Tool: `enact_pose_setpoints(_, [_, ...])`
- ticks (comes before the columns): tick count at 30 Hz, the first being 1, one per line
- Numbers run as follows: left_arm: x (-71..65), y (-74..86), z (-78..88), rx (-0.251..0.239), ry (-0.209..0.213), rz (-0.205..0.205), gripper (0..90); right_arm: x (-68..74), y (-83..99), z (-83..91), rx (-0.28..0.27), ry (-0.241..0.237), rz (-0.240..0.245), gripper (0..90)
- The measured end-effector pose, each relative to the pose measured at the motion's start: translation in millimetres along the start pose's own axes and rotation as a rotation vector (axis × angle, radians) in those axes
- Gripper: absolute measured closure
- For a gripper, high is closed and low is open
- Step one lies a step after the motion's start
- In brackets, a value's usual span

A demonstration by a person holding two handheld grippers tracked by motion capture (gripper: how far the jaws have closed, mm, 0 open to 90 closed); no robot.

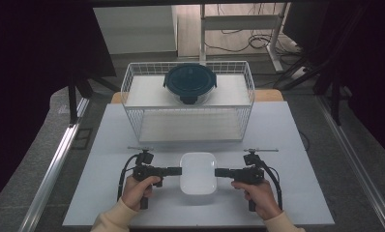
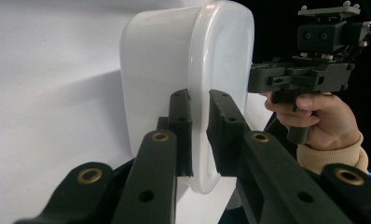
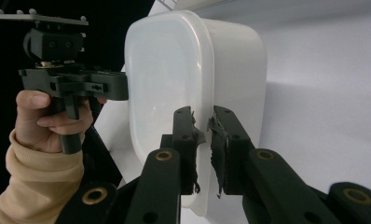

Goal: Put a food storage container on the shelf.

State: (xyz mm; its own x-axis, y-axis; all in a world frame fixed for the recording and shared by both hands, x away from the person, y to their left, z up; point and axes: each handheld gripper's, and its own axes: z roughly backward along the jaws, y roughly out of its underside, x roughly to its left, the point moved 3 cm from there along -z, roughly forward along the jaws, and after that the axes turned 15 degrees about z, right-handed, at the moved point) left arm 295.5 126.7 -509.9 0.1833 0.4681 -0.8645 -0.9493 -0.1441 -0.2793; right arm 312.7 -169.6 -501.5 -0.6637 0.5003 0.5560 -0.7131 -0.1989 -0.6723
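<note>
Item 1: white plastic container (image 1: 198, 173), lidded, rounded-rectangular, set on the white tabletop (image 1: 297, 145) near the person's edge, between the 2 grippers. In the left gripper view (image 2: 188, 70) and the right gripper view (image 3: 193, 70) it is seen edge-on, the lid's rim running between the jaws.

Item 2: left gripper (image 1: 177, 170), held level in the left hand (image 1: 137, 189), pointed at the container's left side. Its jaws are clamped on the lid rim (image 2: 200, 135), the pads pressed to either face.

Item 3: right gripper (image 1: 219, 172), held level in the right hand (image 1: 258, 192), pointed at the container's right side. Its jaws are pinched on the opposite lid rim (image 3: 204, 130); torn pad lining is seen at the contact.

Item 4: white wire basket (image 1: 188, 104), placed farther back on the table, well apart from the container.

Item 5: round glass bowl with dark blue clip lid (image 1: 190, 83), resting on the upper shelf of the basket, toward its back.

Item 6: beige sleeves (image 1: 114, 220), noted on both forearms.
</note>
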Motion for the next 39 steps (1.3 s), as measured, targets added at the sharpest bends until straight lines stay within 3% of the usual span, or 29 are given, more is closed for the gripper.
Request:
enact_pose_setpoints(7, [-13.7, -0.7, 9.1, -0.028, 0.011, -0.043, 80.6, 10.2, -8.1, 7.2, -0.026, -0.006, 0.048, 79.9])
enact_pose_setpoints(14, [-28.3, -1.4, 16.7, -0.054, -0.003, -0.105, 80.5, 22.3, -16.8, 14.7, -0.043, 0.003, 0.117, 79.9])
enact_pose_setpoints(21, [-37.7, -5.4, 21.0, -0.075, -0.017, -0.142, 80.3, 30.2, -27.3, 19.7, -0.051, 0.020, 0.173, 79.9])
enact_pose_setpoints(29, [-49.2, -16.8, 28.1, -0.096, -0.005, -0.160, 80.0, 38.3, -45.6, 26.3, -0.066, 0.018, 0.213, 80.2])
enact_pose_setpoints(39, [-84.0, -40.4, 52.5, -0.147, 0.004, -0.223, 79.8, 60.1, -82.8, 38.8, -0.109, 0.027, 0.288, 80.2])
